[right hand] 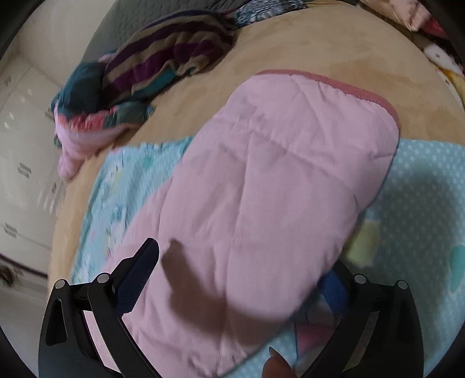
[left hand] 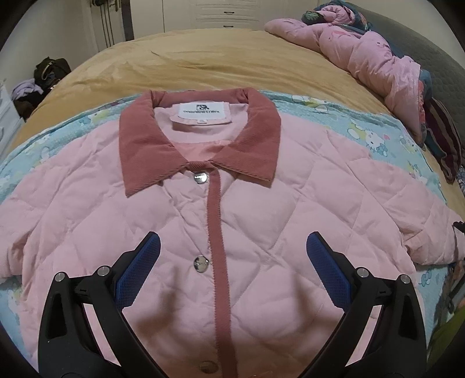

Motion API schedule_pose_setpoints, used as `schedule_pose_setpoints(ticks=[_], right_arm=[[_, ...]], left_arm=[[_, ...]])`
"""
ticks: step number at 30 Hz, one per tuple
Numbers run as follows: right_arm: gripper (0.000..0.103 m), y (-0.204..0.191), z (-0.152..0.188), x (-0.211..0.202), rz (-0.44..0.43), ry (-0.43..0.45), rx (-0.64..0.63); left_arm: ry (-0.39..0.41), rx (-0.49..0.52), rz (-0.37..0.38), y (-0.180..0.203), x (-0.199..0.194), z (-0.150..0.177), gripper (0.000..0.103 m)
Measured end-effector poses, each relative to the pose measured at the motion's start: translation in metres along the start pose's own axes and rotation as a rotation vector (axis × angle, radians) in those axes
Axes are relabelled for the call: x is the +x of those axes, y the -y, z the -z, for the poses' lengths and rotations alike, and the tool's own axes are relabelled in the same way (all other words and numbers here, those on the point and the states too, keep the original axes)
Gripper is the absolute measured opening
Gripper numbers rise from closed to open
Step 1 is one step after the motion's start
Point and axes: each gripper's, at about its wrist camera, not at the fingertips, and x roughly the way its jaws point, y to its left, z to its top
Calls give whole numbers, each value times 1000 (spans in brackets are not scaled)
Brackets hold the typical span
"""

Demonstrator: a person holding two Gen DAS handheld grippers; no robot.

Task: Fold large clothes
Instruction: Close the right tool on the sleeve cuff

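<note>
Below the spread-open left gripper (left hand: 232, 270) lies the buttoned pink quilted jacket (left hand: 261, 203); its sleeve (right hand: 261, 189) sits between the right gripper's (right hand: 241, 279) parted fingers, on a cartoon-print sheet (left hand: 363, 130).

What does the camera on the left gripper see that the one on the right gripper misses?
Only the left wrist view shows the jacket's front: the dark pink corduroy collar, the white neck label, the metal snap buttons and the wardrobe drawers behind the bed.

Only the right wrist view shows the sleeve up close, with its dark pink cuff edge, and a fingertip at the bottom.

Both show the pink quilted jacket, the blue cartoon-print sheet, the tan bedspread, and an open gripper: left, right.
</note>
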Motion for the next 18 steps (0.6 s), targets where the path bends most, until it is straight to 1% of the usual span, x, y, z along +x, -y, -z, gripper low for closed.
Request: schedule_pose_setpoints(ticks=[2,3,4,5,6,7,9,10,13,15,18], right_arm=[[98,1,-6,3,-12,11,24],[92,1,-9,3,-17,14,33],[74,1,-11,3,-17,18,39],[64,3,-14,3,-25,16,47],[48,4,-17,4,-66,-2,64],[37,4,-19,3,-91,-14,70],[28,-6,-25,-5,-122,-11,30],[24,-12,-27,-10,-136,-1,7],[21,-33,-32,-34,-207,25,-59],[20,-46,-33,-49,-247,35,-87],[20,-70,-32,-72,-299,55,-150]], left_arm=[[4,0,1,-2,-4,-1,94],[10,-3,3,-4,-7,-2,94],[14,-7,4,-6,-10,-3,94],[17,-12,9,-8,-13,-3,94],[20,-16,13,-9,-15,-4,94],[21,-20,15,-10,-17,-5,94],[27,-20,9,-11,-22,-7,94],[30,-16,7,-12,-26,-8,94],[35,-32,25,-14,-36,-12,94],[42,-42,47,-15,-44,-14,94],[58,-37,49,-14,-58,-17,94]])
